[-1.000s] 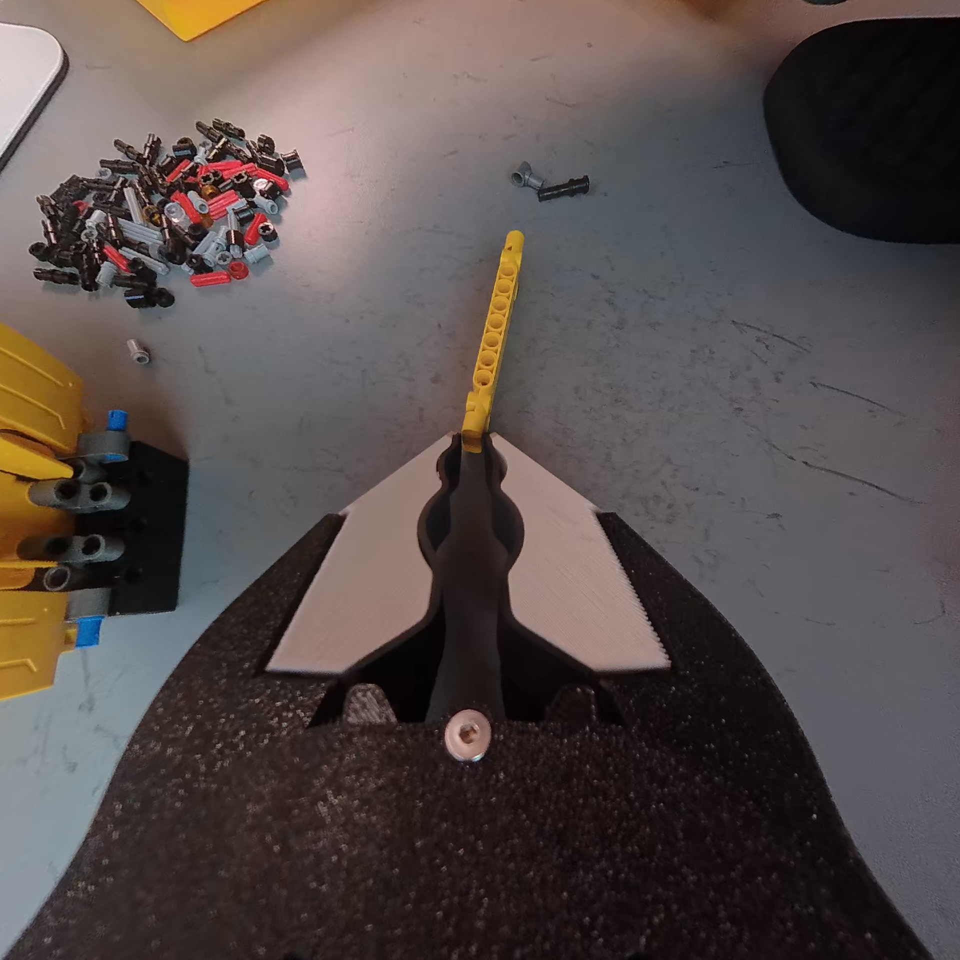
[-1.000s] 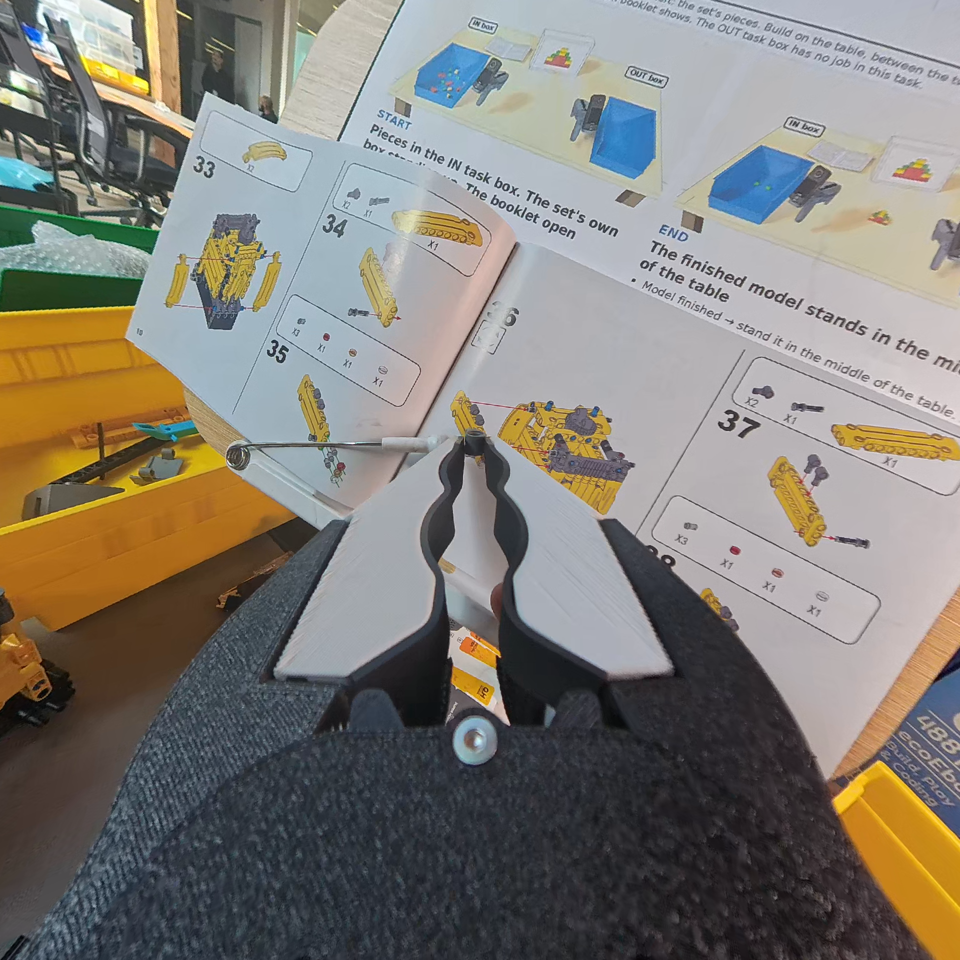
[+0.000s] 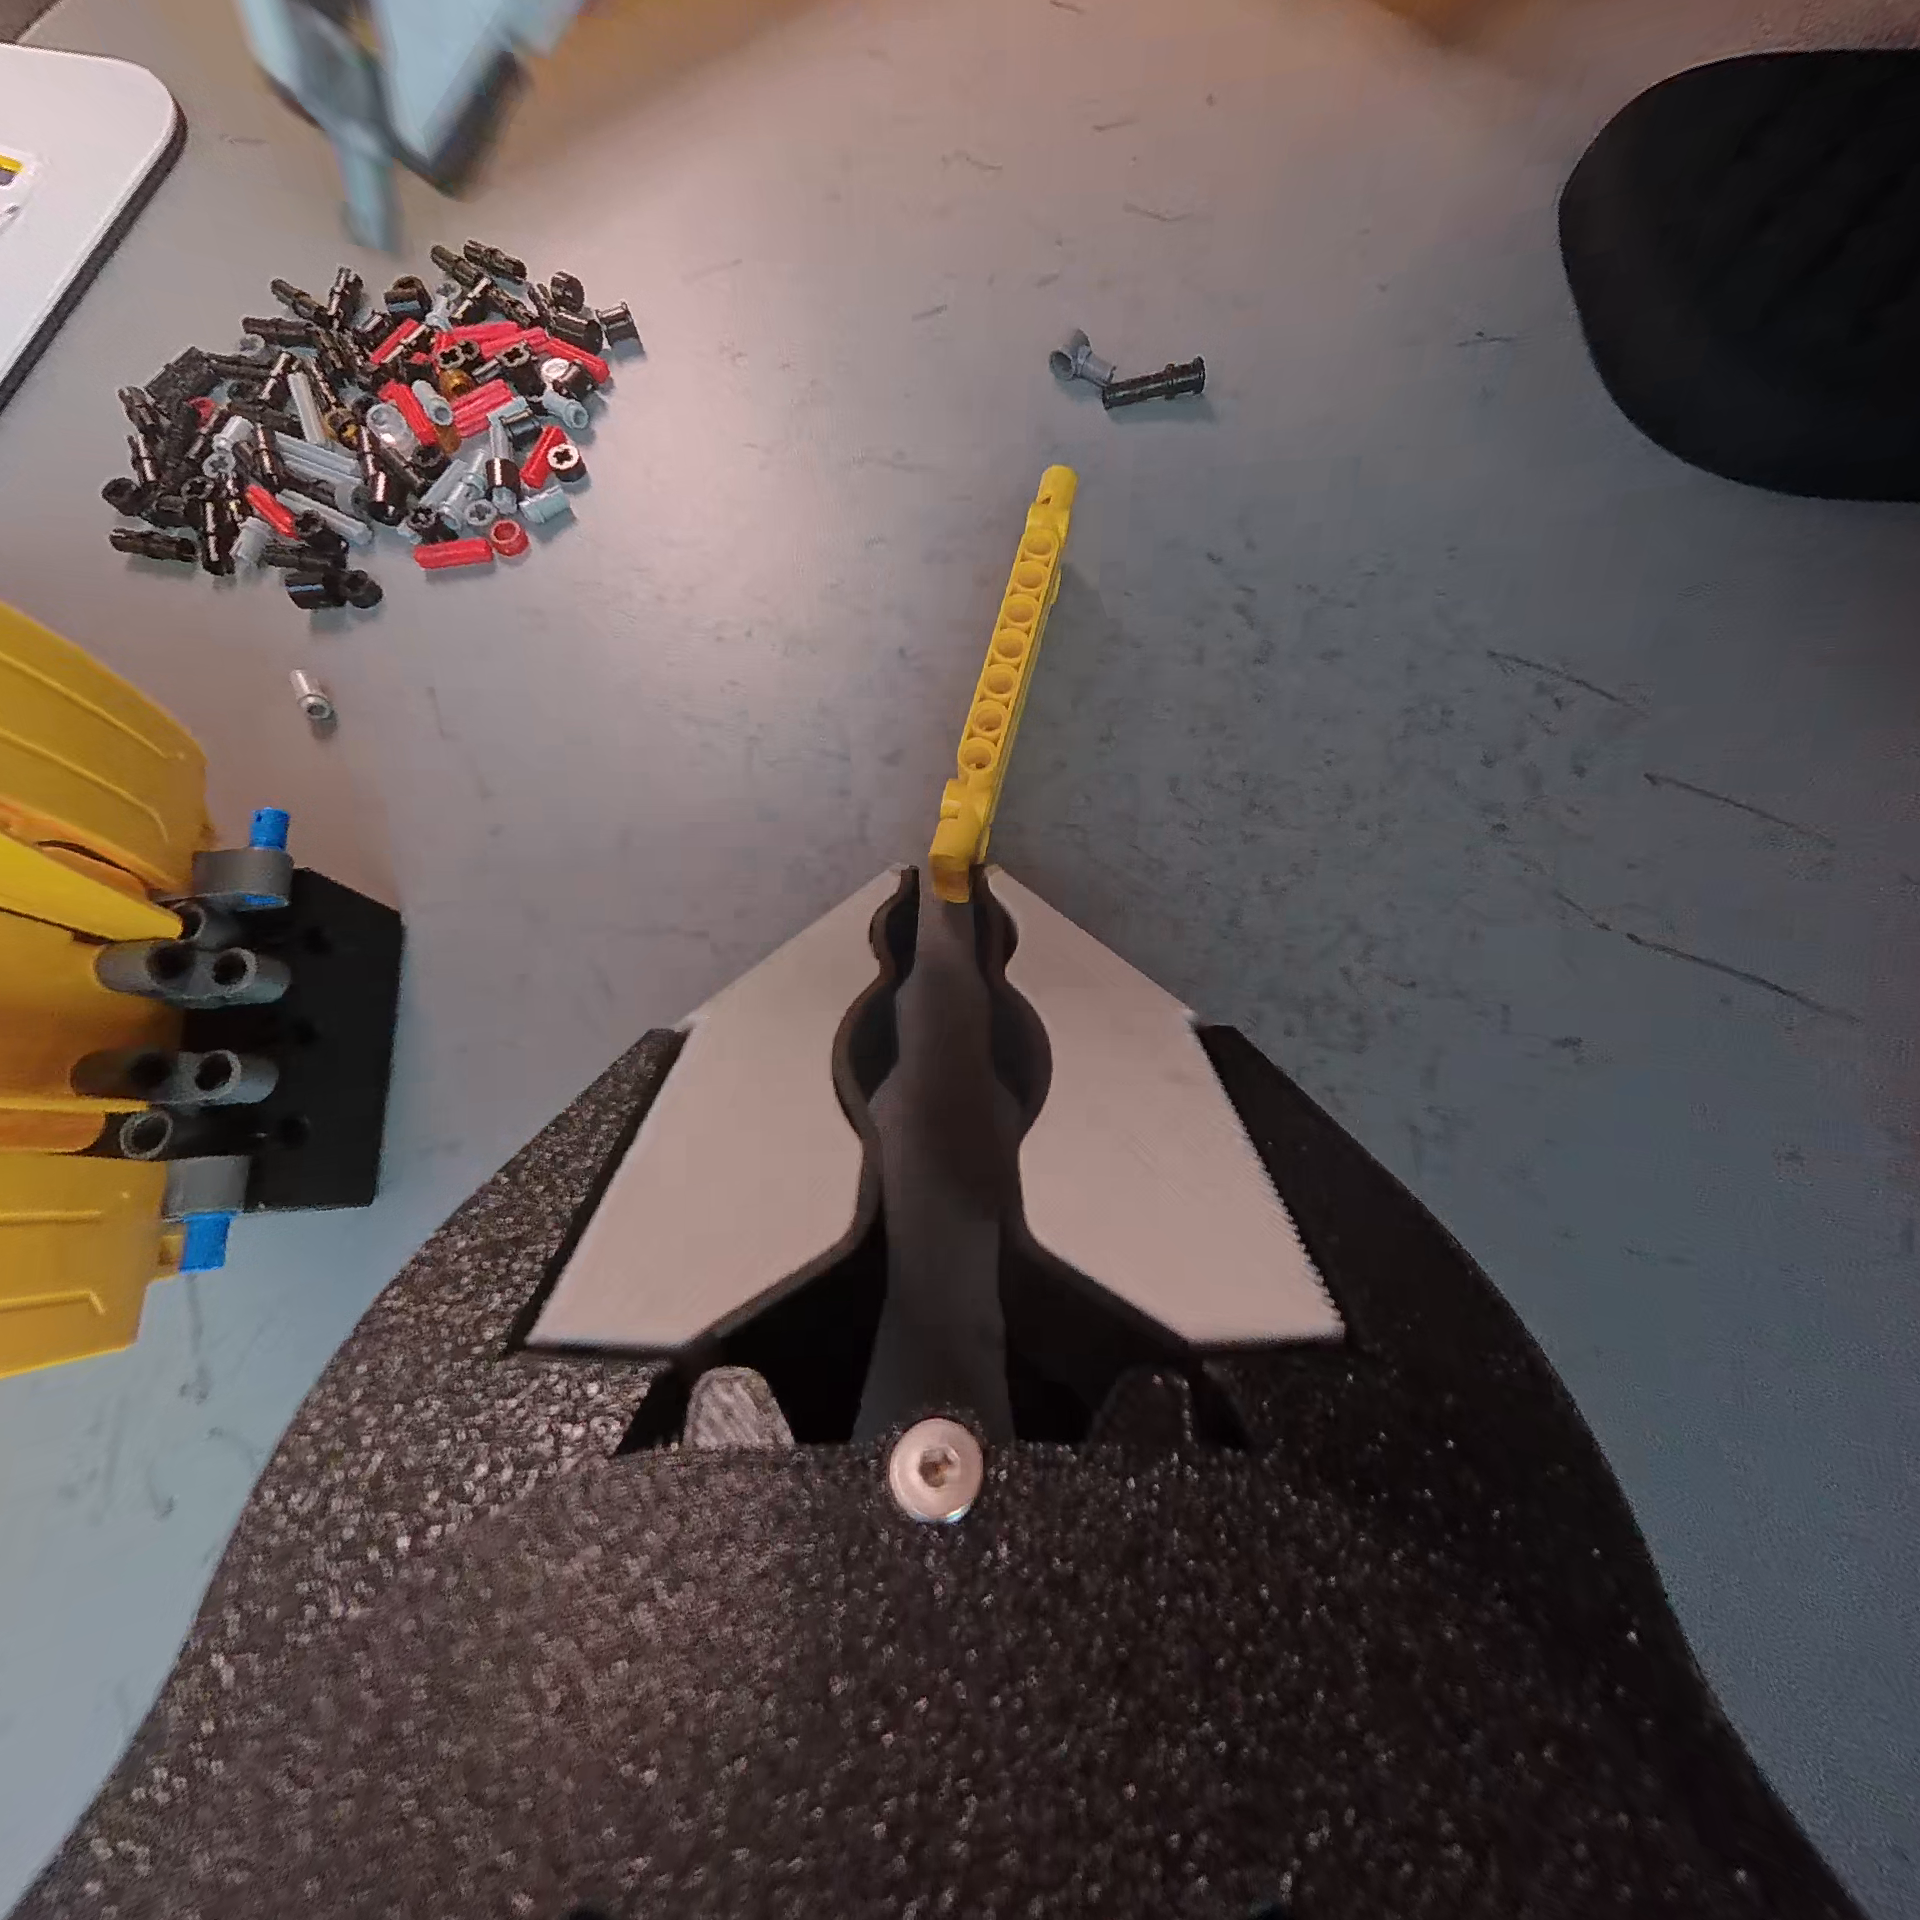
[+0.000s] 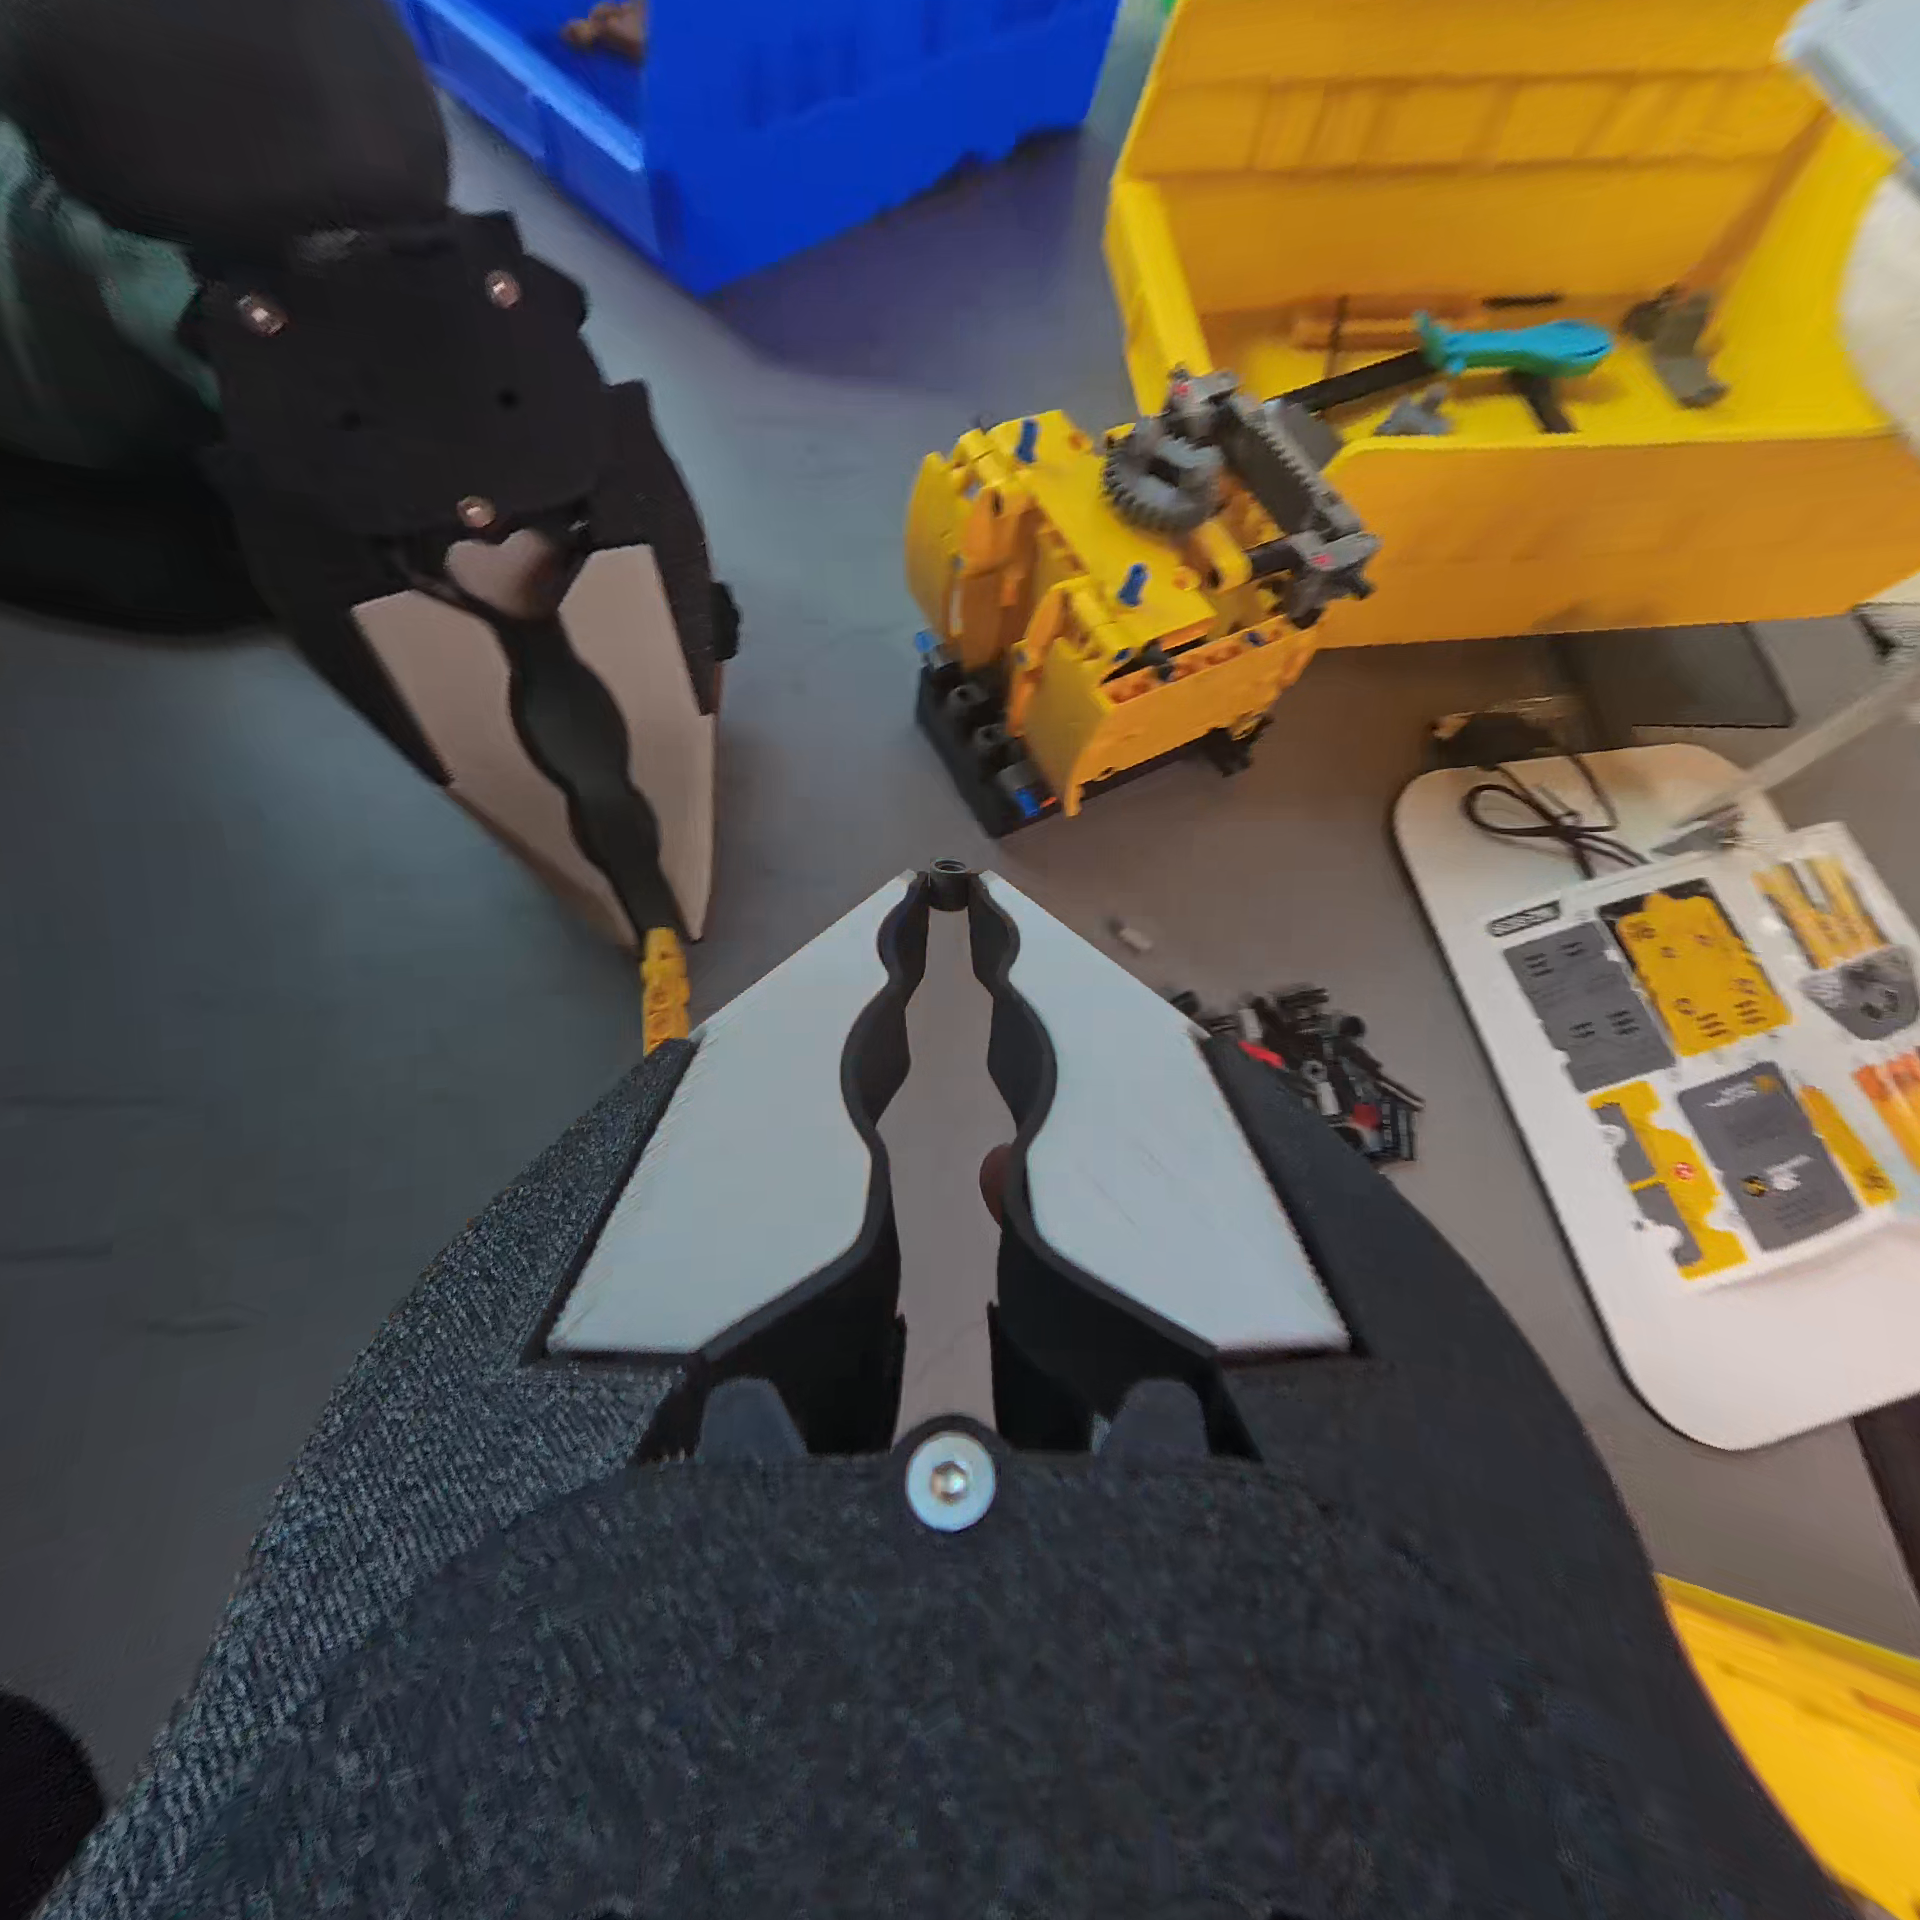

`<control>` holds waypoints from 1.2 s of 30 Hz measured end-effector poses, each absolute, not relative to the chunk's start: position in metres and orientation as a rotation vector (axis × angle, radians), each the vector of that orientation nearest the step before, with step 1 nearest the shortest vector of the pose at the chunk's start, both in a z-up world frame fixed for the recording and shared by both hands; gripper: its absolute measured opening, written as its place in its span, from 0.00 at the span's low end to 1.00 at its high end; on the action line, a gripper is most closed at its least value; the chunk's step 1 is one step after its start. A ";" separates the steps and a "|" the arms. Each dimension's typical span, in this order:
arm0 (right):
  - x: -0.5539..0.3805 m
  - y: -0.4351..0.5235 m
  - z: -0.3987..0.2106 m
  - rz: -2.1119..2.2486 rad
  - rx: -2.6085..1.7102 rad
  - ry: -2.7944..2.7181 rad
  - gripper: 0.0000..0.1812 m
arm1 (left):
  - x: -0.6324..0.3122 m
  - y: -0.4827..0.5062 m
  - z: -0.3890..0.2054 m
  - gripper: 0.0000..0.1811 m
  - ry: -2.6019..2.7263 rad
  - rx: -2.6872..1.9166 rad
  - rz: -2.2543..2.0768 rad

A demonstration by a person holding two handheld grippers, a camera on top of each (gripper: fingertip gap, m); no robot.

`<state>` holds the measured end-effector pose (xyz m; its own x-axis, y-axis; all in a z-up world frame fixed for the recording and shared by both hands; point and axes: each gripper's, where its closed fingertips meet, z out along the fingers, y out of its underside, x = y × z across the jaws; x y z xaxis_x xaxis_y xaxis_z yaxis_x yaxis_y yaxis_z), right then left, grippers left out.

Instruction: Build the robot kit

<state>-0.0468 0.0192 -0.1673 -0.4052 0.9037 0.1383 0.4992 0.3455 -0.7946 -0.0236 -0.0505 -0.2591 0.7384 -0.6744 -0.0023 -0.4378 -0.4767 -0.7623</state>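
Our left gripper (image 3: 951, 883) pinches the yellow beam (image 3: 1013, 665) by one end, its length pointing straight ahead over the table (image 3: 1455, 831); our right gripper (image 4: 948, 891), just beside, clamps a small dark pin (image 4: 948, 871).

blurred grey object (image 3: 384, 114) | yellow model (image 3: 94, 987) cut by edge

Grey table with open room in the middle and clutter around its edges.
Bare table (image 3: 1455, 935) lies ahead and right of the yellow beam (image 3: 1013, 665). A pile of small pins (image 3: 364, 436) and the yellow model (image 4: 1122, 613) block the left; two loose pins (image 3: 1138, 376) lie beyond, a black pad (image 3: 1756, 270) far right. A yellow bin (image 4: 1507, 312), blue bin (image 4: 790, 114) and white board (image 4: 1662, 1091) crowd the table's edges.
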 end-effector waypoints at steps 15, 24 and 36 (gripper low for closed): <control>-0.014 -0.039 -0.233 0.655 -1.217 -2.518 0.04 | -0.016 -0.048 -0.257 0.07 0.906 -2.103 -0.348; -0.008 -0.035 -0.237 0.595 -1.249 -2.551 0.04 | -0.015 -0.048 -0.262 0.05 0.942 -2.106 -0.306; -0.002 -0.030 -0.237 0.457 -1.205 -2.630 0.04 | -0.014 -0.048 -0.262 0.04 0.947 -2.105 -0.316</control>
